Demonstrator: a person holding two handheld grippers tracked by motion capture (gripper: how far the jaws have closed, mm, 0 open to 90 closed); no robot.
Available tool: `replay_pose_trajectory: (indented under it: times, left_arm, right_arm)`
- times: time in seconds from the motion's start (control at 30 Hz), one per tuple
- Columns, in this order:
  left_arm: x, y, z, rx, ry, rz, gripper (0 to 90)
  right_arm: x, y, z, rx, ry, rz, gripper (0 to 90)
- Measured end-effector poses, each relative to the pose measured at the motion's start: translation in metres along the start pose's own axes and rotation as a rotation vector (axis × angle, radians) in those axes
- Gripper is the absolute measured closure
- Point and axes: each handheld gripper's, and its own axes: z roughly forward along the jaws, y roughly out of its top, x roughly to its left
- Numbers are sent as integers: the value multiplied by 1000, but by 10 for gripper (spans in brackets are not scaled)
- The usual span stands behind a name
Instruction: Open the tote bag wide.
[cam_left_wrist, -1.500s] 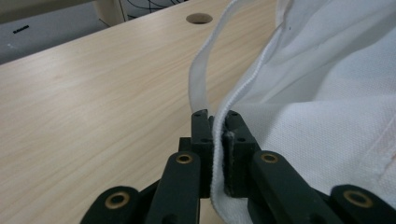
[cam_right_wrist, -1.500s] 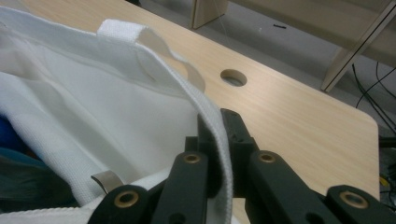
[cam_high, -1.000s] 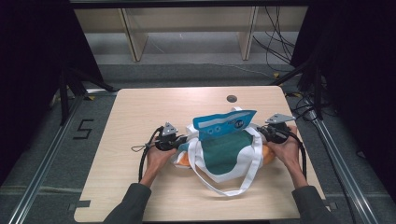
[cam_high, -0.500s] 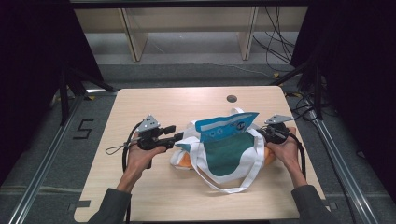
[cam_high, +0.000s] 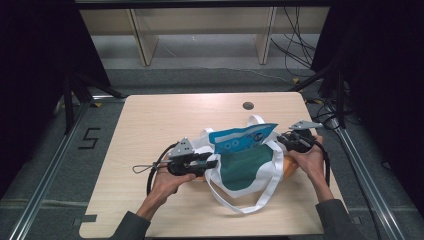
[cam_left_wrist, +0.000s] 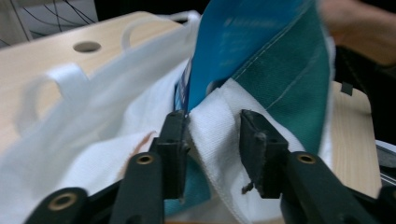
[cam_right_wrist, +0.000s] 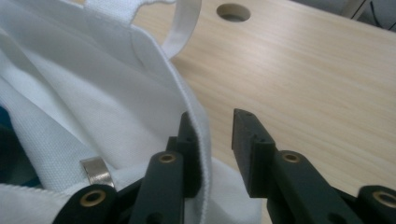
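Wooden table (cam_high: 150, 125): bag (cam_left_wrist: 219, 126) hem between left gripper (cam_left_wrist: 212, 140) fingers.

Black claws (cam_high: 212, 162) with brass rivets, grey plates, looped cables, dark sleeves.

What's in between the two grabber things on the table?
The tote bag lies between the left gripper and the right gripper, its teal inside open toward the camera in the high view.

The table (cam_high: 165, 125) is evenly lit from above, its surroundings black. Both gripper views blur up close; the bag (cam_left_wrist: 93, 140) smears at 9 o'clock.
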Motion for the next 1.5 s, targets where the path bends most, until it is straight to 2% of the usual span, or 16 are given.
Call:
replay_pose_trajectory:
  times: [0.07, 0.13, 0.17, 0.23, 0.37, 0.4, 0.47, 0.57, 0.9, 1.0, 1.1, 1.13, 1.17, 1.33, 1.37, 1.5]
  left_arm:
    - [1, -3, 4, 14, 27, -8, 686]
    - [2, -5, 6, 19, 39, -14, 695]
    - [2, -5, 7, 20, 41, -18, 705]
    - [2, -6, 8, 20, 51, -22, 710]
    - [0, -7, 10, 32, 75, -13, 731]
    - [-1, -8, 10, 36, 84, -2, 735]
    - [-2, -9, 10, 46, 96, -4, 746]
    - [-2, -9, 11, 52, 95, 10, 765]
    - [-1, -11, 11, 52, 110, 7, 789]
    - [-1, -11, 11, 47, 99, -9, 789]
    - [-1, -12, 11, 56, 103, 6, 790]
    - [-1, -12, 11, 55, 101, 2, 791]
    - [-1, -12, 12, 55, 102, -4, 792]
    - [-4, -14, 13, 62, 115, 32, 797]
    - [-4, -15, 13, 62, 110, 19, 801]
    - [-4, -21, 21, 114, 126, 72, 812]
  right_arm:
    - [2, 7, -27, -28, -8, 30, 643]
    - [1, 8, -34, -35, -8, 9, 641]
    - [4, 10, -55, -66, 13, 42, 624]
    - [5, 11, -64, -92, 34, 45, 619]
    - [25, 18, -102, -148, 119, 59, 594]
    - [27, 19, -107, -173, 137, 21, 597]
    - [49, 18, -125, -169, 203, 9, 600]
    - [65, 14, -130, -139, 234, -1, 605]
    - [80, -4, -127, -84, 360, 32, 530]
    - [89, -5, -116, -61, 369, -11, 505]
    - [102, -9, -97, 2, 314, -51, 503]
    - [103, -11, -89, 11, 262, -110, 713]
    - [104, -13, -88, 24, 240, -137, 781]
    - [95, -25, -75, 32, 257, -182, 859]
    - [95, -29, -73, 49, 271, -160, 864]
    - [93, -54, -36, 151, 260, -159, 872]
